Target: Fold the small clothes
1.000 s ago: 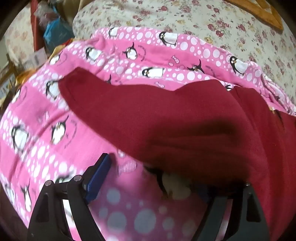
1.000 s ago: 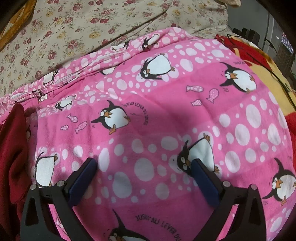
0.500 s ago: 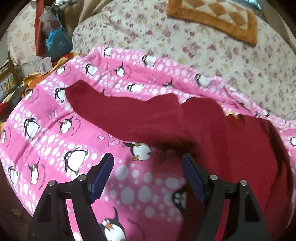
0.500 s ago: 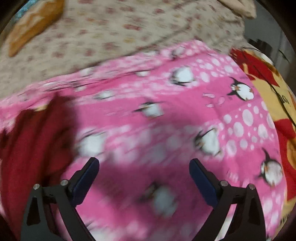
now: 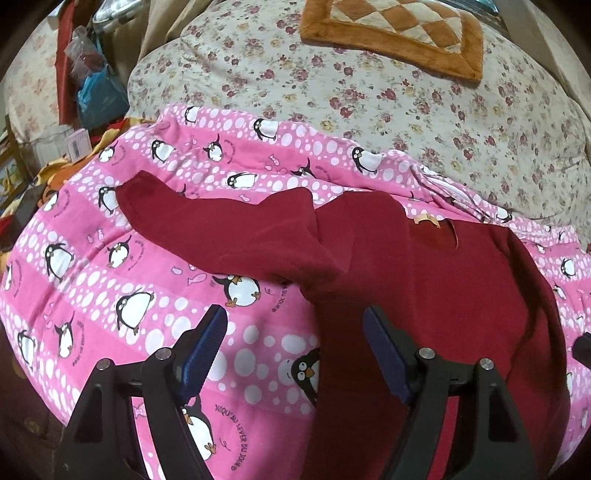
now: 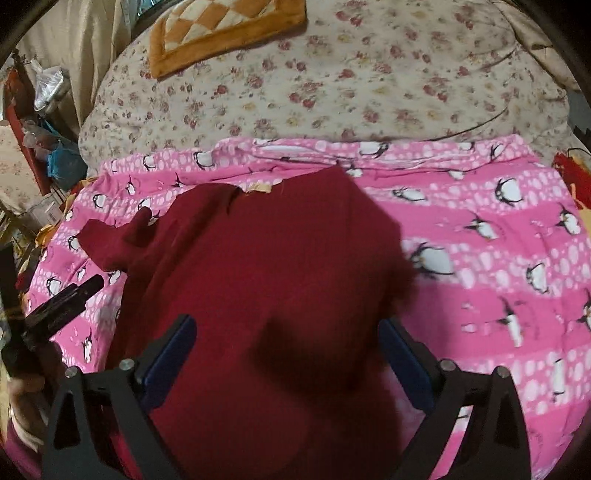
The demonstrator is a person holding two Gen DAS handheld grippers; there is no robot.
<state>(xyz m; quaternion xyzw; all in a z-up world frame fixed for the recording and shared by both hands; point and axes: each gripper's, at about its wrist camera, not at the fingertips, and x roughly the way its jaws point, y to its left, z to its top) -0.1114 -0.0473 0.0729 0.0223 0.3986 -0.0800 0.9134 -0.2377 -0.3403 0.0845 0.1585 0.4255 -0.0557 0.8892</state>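
A dark red long-sleeved top [image 5: 424, 280] lies spread on a pink penguin-print blanket [image 5: 122, 266], one sleeve [image 5: 207, 229] stretched out to the left. My left gripper [image 5: 295, 350] is open and empty, above the top's left side edge, holding nothing. In the right wrist view the top [image 6: 280, 273] fills the middle. My right gripper [image 6: 288, 354] is open and empty above the top's body. The left gripper also shows at the left edge of the right wrist view [image 6: 62, 306]. A yellowish collar label [image 5: 426, 219] shows at the neck.
Beyond the blanket lies a floral quilt [image 5: 369, 92] with an orange checked cushion [image 5: 395, 33] on it. Bags and boxes [image 5: 96, 92] crowd the far left. A red and yellow blanket [image 6: 572, 177] lies at the right edge.
Both grippers have pulled back and up from the blanket. The left gripper has let go of the red top. The right view has swung left, bringing the top under the right gripper.
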